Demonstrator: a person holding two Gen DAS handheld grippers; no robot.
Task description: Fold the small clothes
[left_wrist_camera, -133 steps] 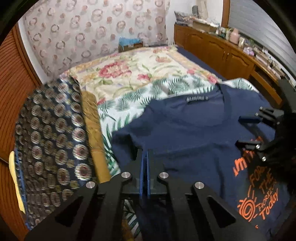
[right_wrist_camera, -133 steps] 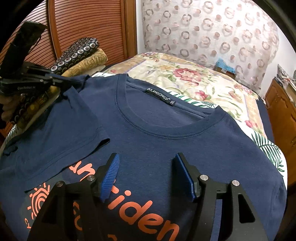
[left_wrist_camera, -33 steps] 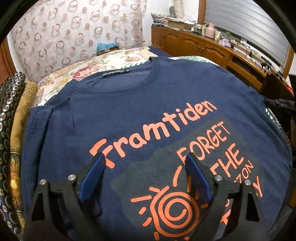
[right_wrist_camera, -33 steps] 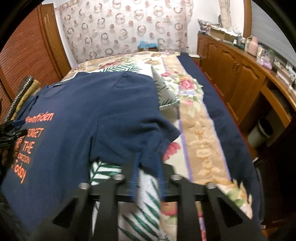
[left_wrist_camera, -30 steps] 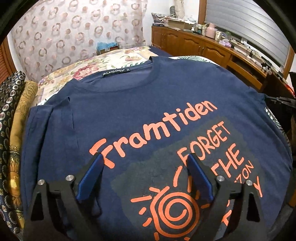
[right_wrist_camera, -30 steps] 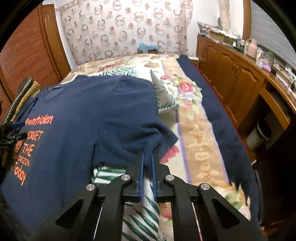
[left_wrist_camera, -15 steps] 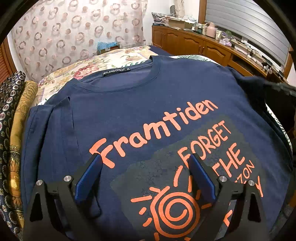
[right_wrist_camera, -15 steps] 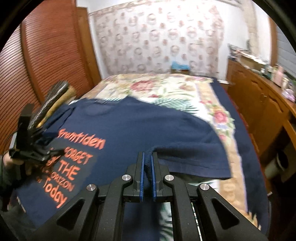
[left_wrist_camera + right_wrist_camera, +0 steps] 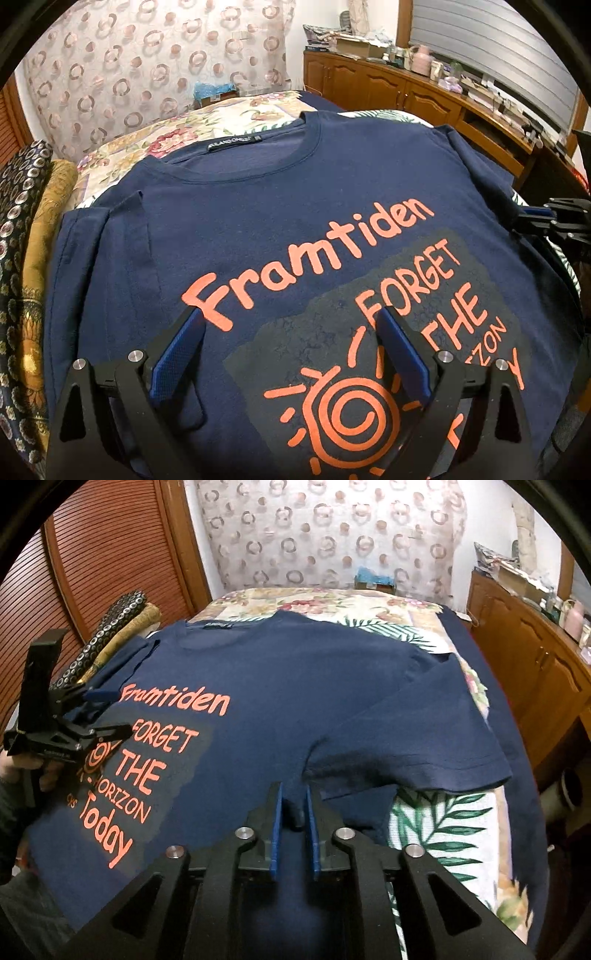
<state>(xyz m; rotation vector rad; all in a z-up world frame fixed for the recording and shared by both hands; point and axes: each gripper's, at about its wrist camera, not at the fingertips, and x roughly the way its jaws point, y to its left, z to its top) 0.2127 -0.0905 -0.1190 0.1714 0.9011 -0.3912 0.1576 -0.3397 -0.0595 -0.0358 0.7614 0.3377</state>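
A navy T-shirt (image 9: 295, 192) with orange "Framtiden" print lies face up on the bed. Its left sleeve (image 9: 99, 236) is folded in over the body. My left gripper (image 9: 290, 350) hovers open over the sun print, nothing between its fingers. In the right wrist view the right sleeve (image 9: 424, 720) is folded in over the shirt (image 9: 295, 679). My right gripper (image 9: 293, 812) sits at the sleeve's edge with its jaws opening; a small bunch of navy cloth stands in the narrow gap. Each gripper shows in the other's view: left gripper (image 9: 110, 712), right gripper (image 9: 543, 219).
Folded patterned blankets (image 9: 26, 258) lie along the shirt's left side. A floral and leaf bedspread (image 9: 436, 812) covers the bed. Wooden cabinets (image 9: 535, 657) with clutter on top run along the right, a bin (image 9: 565, 786) below them. Slatted wooden doors (image 9: 92, 554) stand at the left.
My right gripper carried the right sleeve leftwards over the shirt body, then its jaws parted slightly. The left gripper stayed open and still.
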